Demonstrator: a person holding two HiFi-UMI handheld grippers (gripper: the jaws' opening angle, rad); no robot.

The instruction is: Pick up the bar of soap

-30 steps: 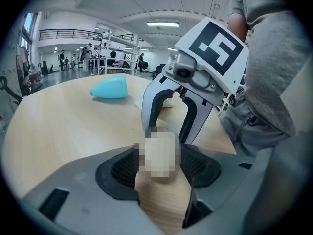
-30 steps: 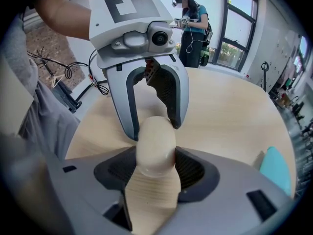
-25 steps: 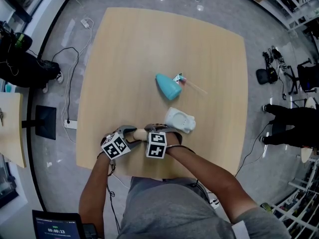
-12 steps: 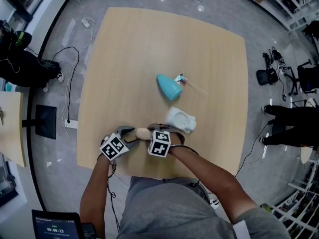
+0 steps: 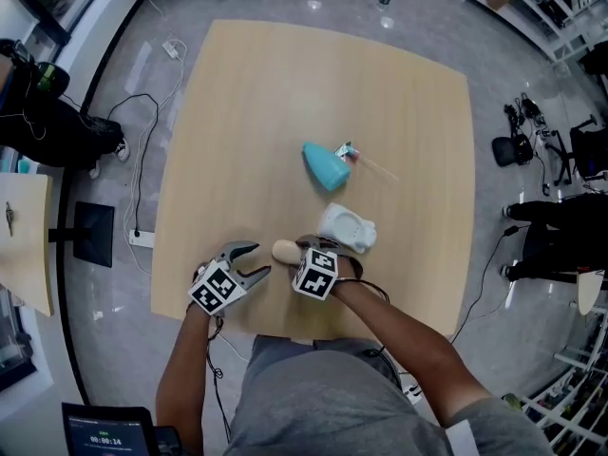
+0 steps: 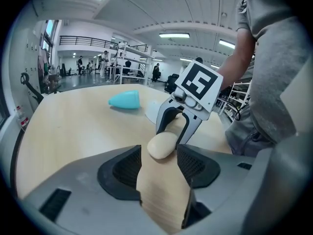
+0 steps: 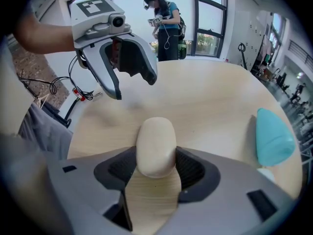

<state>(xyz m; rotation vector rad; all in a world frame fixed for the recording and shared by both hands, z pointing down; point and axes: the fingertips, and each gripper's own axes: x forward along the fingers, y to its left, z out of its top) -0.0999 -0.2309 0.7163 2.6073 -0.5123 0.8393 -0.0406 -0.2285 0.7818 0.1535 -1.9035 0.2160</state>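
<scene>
**A:** Soap bar point(image 7: 155, 146): location and holder?

**B:** It sits close to the near edge of the table point(image 5: 399, 112), about midway along that edge. The right gripper point(image 5: 295, 251) is clamped on it, pads pressing on its two long sides. A good half of the bar sticks out past the jaw tips.

**A:** Second entry, the left gripper point(image 5: 255, 260)?

**B:** Its jaws are spread wide with nothing gripped. It points at the bar's free end from just beside it, and I see no contact.

**A:** Step in hand?

**B:** By my reading the grasp is made and the lift is due or only starting. No view settles whether the bar has cleared the table.

**A:** What does the next move call for?

**B:** Probably a straight rise with steady squeeze. The bar looks smooth and rounded and could squirt forward out of the pads if pressed harder or tilted nose-down. The left gripper should stay clear of the bar's end.

**A:** Materials and shapes?

**B:**
- **Soap:** cream-coloured, oval, matt, with rounded edges and no wrapper.
- **Pads:** dark, with a fine ribbed grid, set in grey plastic jaws.
- **Table:** pale wood-grain laminate, square with rounded corners.

**A:** Items beyond it?

**B:** Just past the right gripper lies a white plastic piece point(image 5: 346, 228), glossy and lumpy, whose purpose I can't tell. Further on, near the table's middle, a teal cone point(image 5: 325, 166) lies on its side. It looks smooth and rubbery.
</scene>
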